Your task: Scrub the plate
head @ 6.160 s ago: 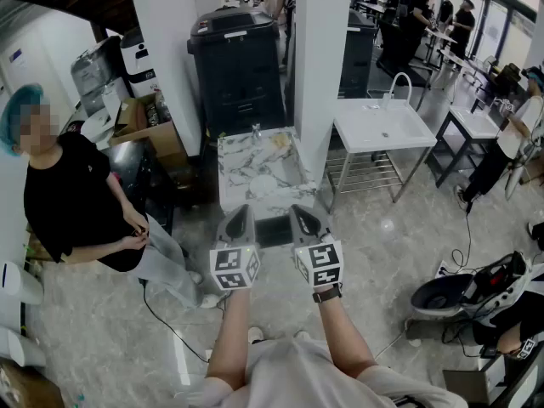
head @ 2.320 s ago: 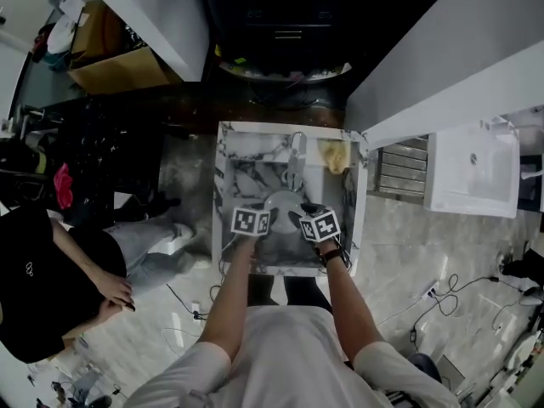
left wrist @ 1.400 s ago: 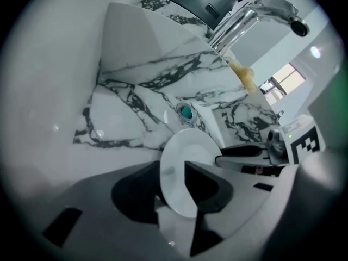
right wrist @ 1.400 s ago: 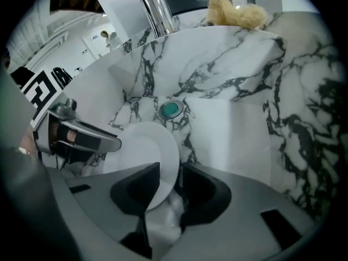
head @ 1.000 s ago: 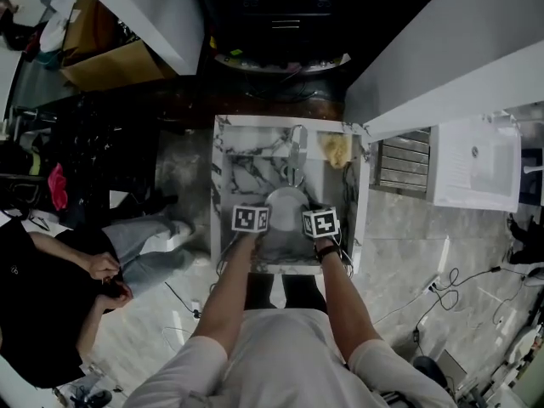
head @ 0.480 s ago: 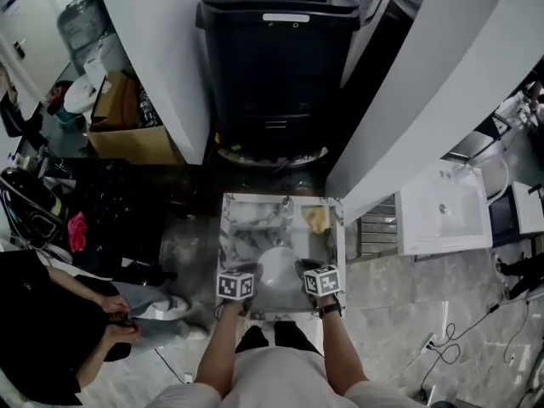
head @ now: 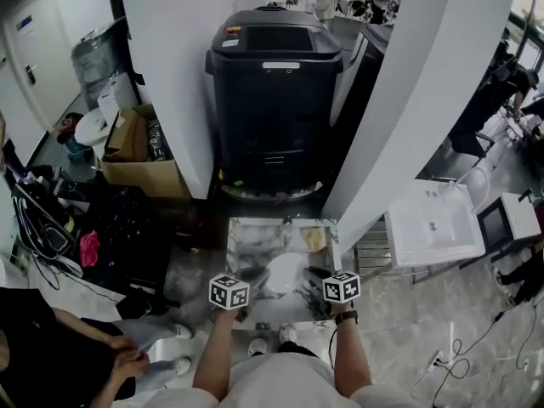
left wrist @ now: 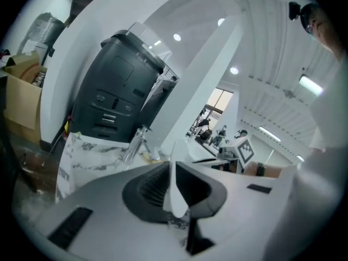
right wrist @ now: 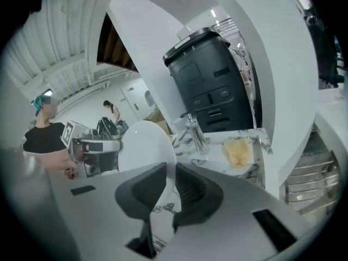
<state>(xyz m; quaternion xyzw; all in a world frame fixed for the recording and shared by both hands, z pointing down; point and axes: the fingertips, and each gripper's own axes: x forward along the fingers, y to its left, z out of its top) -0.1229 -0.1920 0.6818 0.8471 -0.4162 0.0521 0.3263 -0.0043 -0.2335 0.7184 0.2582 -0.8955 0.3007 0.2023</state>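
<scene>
Left gripper [head: 249,279] was clamped on one rim of the white plate [head: 285,272] and right gripper [head: 316,277] on the opposite rim, both sets of jaws having just been closing on it. The plate hung between them over the marble sink [head: 255,232]. A yellow sponge [head: 313,240] lay beside the faucet [right wrist: 194,129], with a black machine [head: 272,100] behind.

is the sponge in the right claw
No, the sponge lies on the sink by the tap; the right claw grips the plate.
</scene>
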